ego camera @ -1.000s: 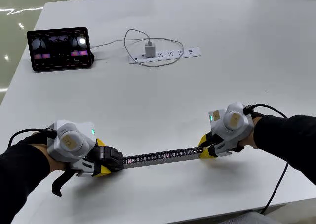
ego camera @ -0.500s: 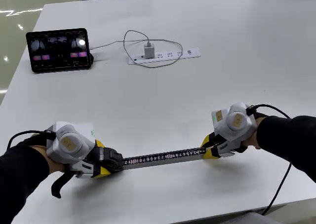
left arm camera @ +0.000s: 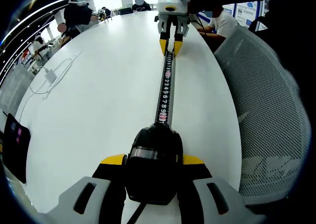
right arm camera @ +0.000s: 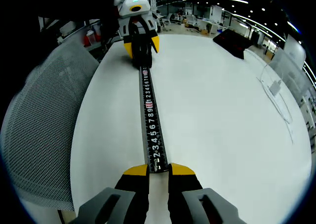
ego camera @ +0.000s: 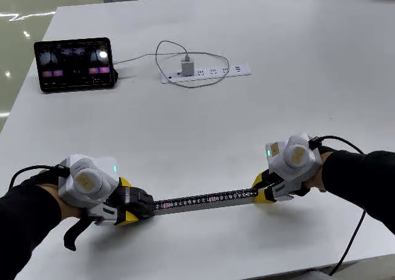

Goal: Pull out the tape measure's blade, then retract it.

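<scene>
My left gripper (ego camera: pixel 132 201) is closed around the black body of the tape measure (left arm camera: pixel 154 167), with one yellow-tipped jaw at each side of it. It sits low at the near edge of the white table (ego camera: pixel 259 95). My right gripper (ego camera: pixel 260 190) pinches the end of the blade (ego camera: pixel 203 200); its two jaws are pressed almost together on it. The blade is drawn out and runs straight from one gripper to the other, with the numbers facing up. I cannot tell if it touches the table or is just above it. At the far side of the table are a dark tablet (ego camera: pixel 75 64) and a white power strip (ego camera: pixel 213 70) with a looped cable (ego camera: pixel 170 45).
</scene>
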Demonstrator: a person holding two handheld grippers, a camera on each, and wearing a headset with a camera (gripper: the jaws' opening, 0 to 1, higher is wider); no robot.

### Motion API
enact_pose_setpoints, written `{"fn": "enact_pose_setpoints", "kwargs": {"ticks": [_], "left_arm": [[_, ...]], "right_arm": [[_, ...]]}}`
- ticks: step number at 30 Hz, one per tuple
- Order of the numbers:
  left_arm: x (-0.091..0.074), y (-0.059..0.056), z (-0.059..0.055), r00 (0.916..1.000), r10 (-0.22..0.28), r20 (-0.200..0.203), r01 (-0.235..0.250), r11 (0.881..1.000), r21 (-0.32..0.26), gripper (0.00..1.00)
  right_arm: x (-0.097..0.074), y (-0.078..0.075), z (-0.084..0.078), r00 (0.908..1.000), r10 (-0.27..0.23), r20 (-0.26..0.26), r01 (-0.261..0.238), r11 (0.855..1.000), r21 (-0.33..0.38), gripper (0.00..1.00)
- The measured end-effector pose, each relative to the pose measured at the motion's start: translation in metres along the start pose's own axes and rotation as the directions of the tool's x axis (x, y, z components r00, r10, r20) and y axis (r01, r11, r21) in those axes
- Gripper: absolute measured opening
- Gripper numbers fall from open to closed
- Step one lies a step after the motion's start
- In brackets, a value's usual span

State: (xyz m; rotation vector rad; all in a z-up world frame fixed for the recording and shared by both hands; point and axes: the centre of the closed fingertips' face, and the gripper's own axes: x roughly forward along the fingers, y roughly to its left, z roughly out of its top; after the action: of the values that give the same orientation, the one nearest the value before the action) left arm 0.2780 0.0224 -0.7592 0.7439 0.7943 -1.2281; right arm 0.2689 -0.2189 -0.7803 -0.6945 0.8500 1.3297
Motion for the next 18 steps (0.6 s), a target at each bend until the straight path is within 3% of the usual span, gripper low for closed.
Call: {"fn": "enact_pose_setpoints", "kwargs": {"ticks": [5, 18], "left_arm": [[0.0, 0.0007, 0.0, 1.0, -0.001, 0.001, 0.001, 1.0, -0.006, 0.34], [0.0006, 0.0009, 0.0001, 0.9998, -0.014, -0.012, 0.014, 1.0, 0.003, 0.35]], "right_arm": [[0.0003, -0.0003, 0.0015, 1.0, 0.004, 0.0, -0.004, 1.0, 0.027, 0.11], [0.0011, 0.0015, 0.0019, 0.9996, 0.005, -0.029, -0.005, 1.0, -0.028, 0.12]]}}
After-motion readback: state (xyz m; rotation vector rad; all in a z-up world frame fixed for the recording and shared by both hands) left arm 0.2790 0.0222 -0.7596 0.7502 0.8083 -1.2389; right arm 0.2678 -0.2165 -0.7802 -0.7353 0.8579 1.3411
